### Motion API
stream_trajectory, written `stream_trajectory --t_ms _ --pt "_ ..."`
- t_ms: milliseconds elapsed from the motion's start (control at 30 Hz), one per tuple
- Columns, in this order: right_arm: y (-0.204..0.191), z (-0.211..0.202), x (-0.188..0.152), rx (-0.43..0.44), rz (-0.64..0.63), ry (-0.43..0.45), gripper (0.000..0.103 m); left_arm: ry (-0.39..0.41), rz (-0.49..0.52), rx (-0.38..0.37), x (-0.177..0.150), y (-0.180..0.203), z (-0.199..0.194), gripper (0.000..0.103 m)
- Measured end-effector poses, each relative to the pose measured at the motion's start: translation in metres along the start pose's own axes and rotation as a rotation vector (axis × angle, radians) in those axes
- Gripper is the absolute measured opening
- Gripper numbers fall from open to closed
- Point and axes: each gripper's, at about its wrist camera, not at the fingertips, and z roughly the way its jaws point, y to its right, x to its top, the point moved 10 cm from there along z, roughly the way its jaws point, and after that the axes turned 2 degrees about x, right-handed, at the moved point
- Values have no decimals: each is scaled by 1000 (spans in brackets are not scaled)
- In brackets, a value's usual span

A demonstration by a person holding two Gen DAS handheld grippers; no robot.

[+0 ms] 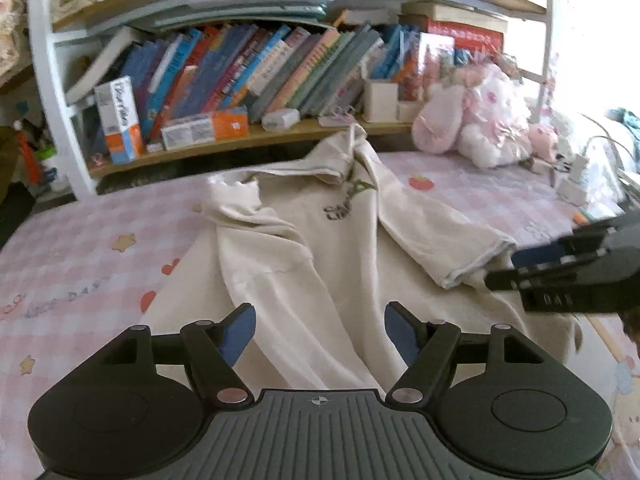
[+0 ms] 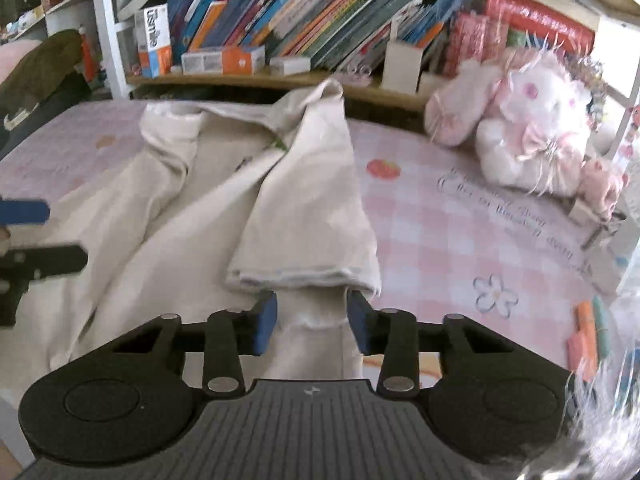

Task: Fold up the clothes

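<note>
The right gripper (image 2: 312,322) hovers with its blue-padded jaws parted and nothing between them, just short of the cuff of a cream sweatshirt (image 2: 208,200) spread on a pink checked sheet (image 2: 460,240). Ahead stands a bookshelf (image 2: 280,20); ahead-right sits a pink plush toy (image 2: 528,128). The left gripper (image 2: 28,236) enters at left.

Cream sweatshirt (image 1: 304,264) with dark and green lettering. Bedsheet (image 1: 80,264): pink-and-white check, with stars, hearts and strawberries. Plush toy (image 2: 532,136) white and pink. Tongs black with blue pads (image 2: 265,322). Boxes (image 1: 120,120) on shelf white, orange and blue.
</note>
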Motion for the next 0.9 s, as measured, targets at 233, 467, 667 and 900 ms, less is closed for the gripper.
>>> stream_trajectory --t_ms 233,467,667,900 --pt "-3 -6 -8 18 18 -4 32 -47 -5 20 -12 1 0 72" --pt "-16 -6 -14 42 -29 -27 33 -150 -162 1 -35 -19 13 48" --pt "-19 -4 -21 34 -39 -59 33 -153 -256 -54 -41 -28 27 11" --pt "-27 -1 -21 14 -3 -81 13 -40 -298 -89 9 -100 20 3"
